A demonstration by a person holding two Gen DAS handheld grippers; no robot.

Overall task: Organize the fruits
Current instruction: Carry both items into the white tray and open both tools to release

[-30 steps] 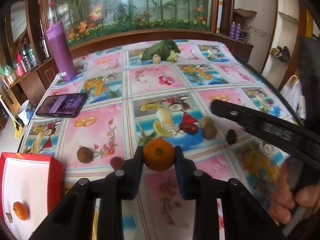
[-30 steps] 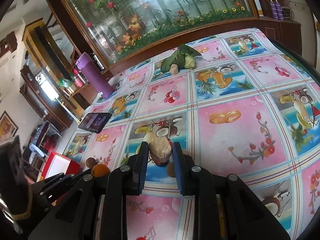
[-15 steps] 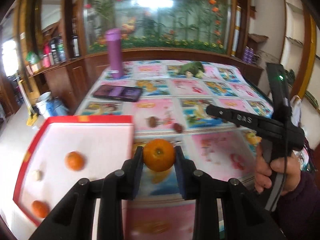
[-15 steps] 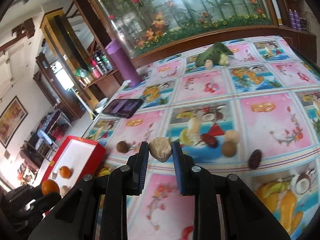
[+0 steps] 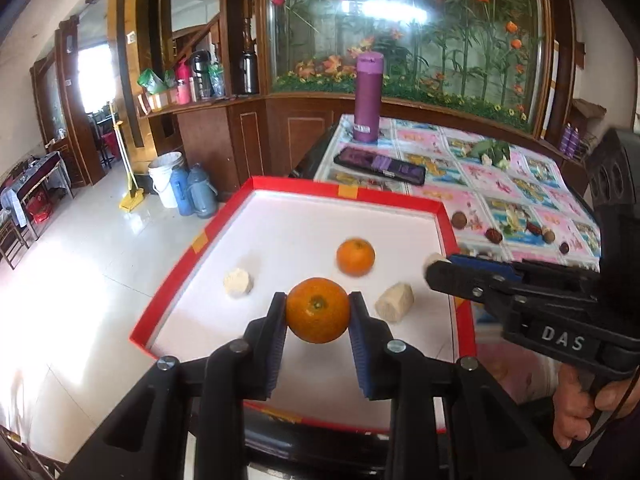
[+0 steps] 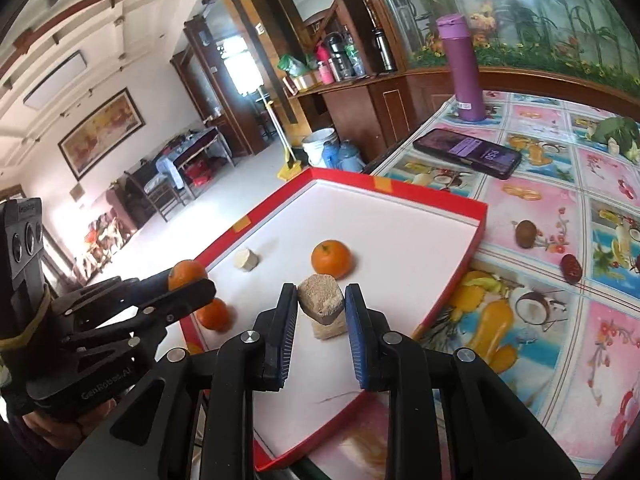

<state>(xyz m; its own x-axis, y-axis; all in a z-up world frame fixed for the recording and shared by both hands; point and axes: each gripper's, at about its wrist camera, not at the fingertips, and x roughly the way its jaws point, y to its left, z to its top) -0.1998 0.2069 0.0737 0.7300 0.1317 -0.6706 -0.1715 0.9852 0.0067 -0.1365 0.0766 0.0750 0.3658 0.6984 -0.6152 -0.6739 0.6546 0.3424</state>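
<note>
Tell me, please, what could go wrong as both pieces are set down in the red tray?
1. The held orange is round; dropped, it may roll into the loose orange.
2. The right gripper's beige chunk hangs over another chunk and could land on it.
3. The tray overhangs the table edge and may tip.

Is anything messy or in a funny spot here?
Mostly tidy. The red box hangs partly over the table edge, which looks a bit precarious. A few small brown fruits sit loose on the tablecloth, not yet in the box.
</note>
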